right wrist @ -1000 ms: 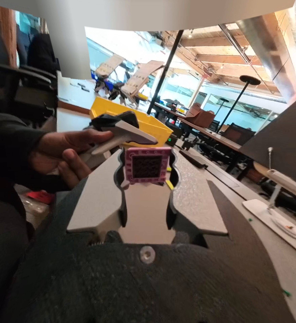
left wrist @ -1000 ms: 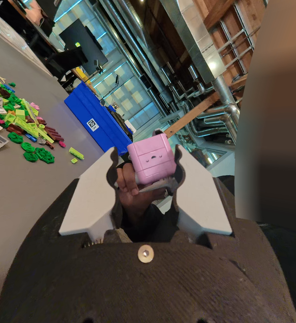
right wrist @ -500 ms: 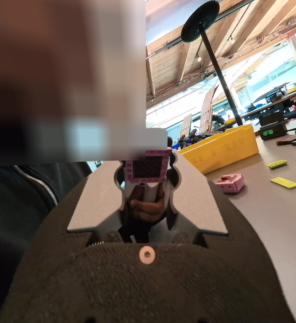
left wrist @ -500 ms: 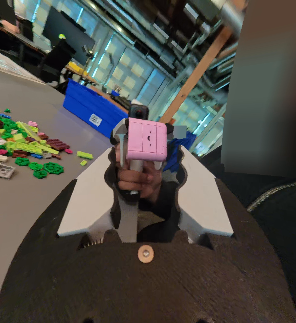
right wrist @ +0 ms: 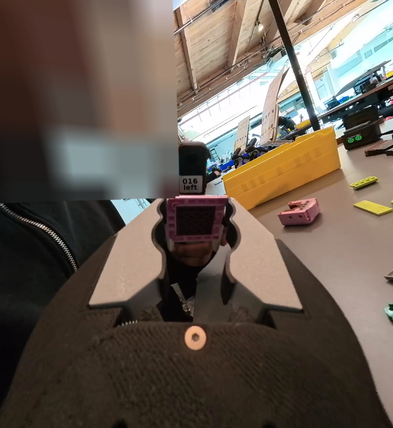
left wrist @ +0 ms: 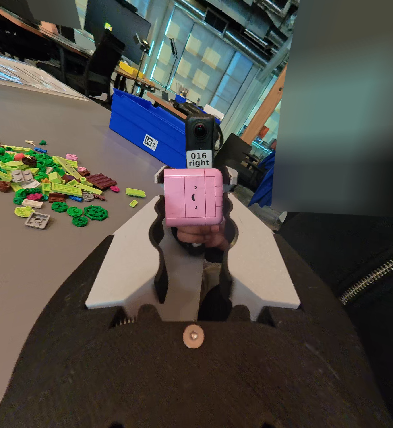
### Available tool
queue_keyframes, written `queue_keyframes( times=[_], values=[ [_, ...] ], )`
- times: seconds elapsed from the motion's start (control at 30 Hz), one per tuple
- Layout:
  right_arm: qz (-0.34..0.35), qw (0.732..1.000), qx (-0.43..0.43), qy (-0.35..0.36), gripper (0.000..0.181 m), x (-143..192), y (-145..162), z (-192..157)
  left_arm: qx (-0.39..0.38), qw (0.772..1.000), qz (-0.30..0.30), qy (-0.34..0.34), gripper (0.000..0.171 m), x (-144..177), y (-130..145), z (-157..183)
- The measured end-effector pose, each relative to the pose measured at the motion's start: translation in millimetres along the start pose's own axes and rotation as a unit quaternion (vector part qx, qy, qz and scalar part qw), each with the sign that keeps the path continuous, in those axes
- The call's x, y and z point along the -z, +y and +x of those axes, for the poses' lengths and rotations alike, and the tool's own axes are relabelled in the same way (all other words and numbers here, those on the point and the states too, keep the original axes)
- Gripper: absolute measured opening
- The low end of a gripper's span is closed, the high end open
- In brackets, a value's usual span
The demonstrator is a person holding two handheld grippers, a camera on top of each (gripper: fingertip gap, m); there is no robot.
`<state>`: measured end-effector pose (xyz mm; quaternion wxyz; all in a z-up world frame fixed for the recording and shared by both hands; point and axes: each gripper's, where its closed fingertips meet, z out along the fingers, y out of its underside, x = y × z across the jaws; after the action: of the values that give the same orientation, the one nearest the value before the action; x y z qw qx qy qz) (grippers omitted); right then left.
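The pink brick cube sits at the tips of both grippers, held above the grey table. The right gripper clamps it; whether the left gripper grips it, I cannot tell. The left wrist view shows its smiling face, the right its hollow underside.

Pink brick block between right gripper jaws

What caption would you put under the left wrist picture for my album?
A pink block cube with a tiny face sits between the left gripper fingers, with colourful bricks scattered on the grey table.
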<state>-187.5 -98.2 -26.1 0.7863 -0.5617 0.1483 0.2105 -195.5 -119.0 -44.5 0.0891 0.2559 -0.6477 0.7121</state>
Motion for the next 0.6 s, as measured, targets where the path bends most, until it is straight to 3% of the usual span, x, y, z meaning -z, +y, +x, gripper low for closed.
queue_keyframes(
  times=[0.6],
  values=[
    [-0.036,0.998,-0.019,0.052,0.048,4.3,2.7,6.9,-0.062,0.997,-0.017,-0.049,0.049,-0.2,2.1,-6.7]
  ],
)
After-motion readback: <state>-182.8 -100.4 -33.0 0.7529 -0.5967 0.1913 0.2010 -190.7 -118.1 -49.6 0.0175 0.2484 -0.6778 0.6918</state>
